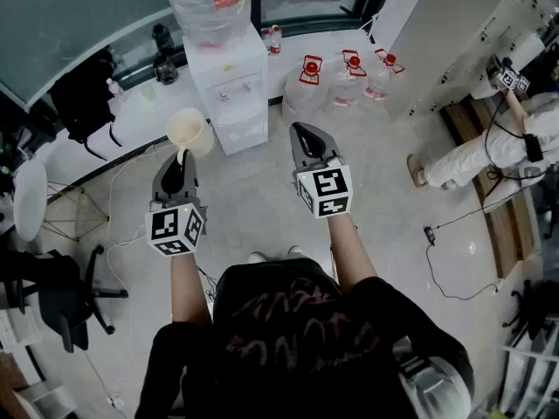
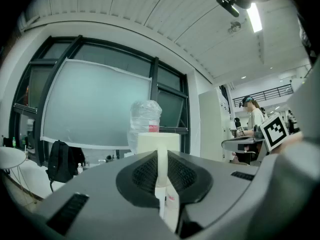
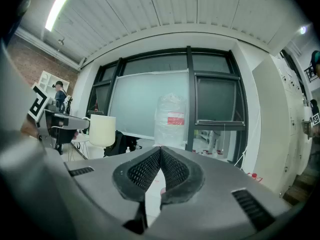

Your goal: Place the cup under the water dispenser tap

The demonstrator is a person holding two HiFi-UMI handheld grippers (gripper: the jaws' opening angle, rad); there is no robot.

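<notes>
A cream cup (image 1: 189, 132) hangs in the air in front of the white water dispenser (image 1: 229, 90), which carries a large clear bottle (image 1: 210, 3) on top. My left gripper (image 1: 181, 159) is shut on the cup's handle. In the left gripper view the handle (image 2: 162, 165) stands upright between the pads of the left gripper (image 2: 162, 160), with the cup body (image 2: 158, 143) just beyond and the bottle (image 2: 145, 116) behind it. My right gripper (image 1: 306, 134) is level with it to the right, shut and empty. The right gripper view shows the right gripper (image 3: 160, 156), the cup (image 3: 102, 130) at left and the bottle (image 3: 172, 119).
Several water jugs with red caps (image 1: 349, 77) stand right of the dispenser. A black backpack (image 1: 83, 103) leans on the ledge at left. An office chair (image 1: 52, 295) stands at lower left. Another person (image 1: 489, 147) and a floor cable (image 1: 454, 225) are at right.
</notes>
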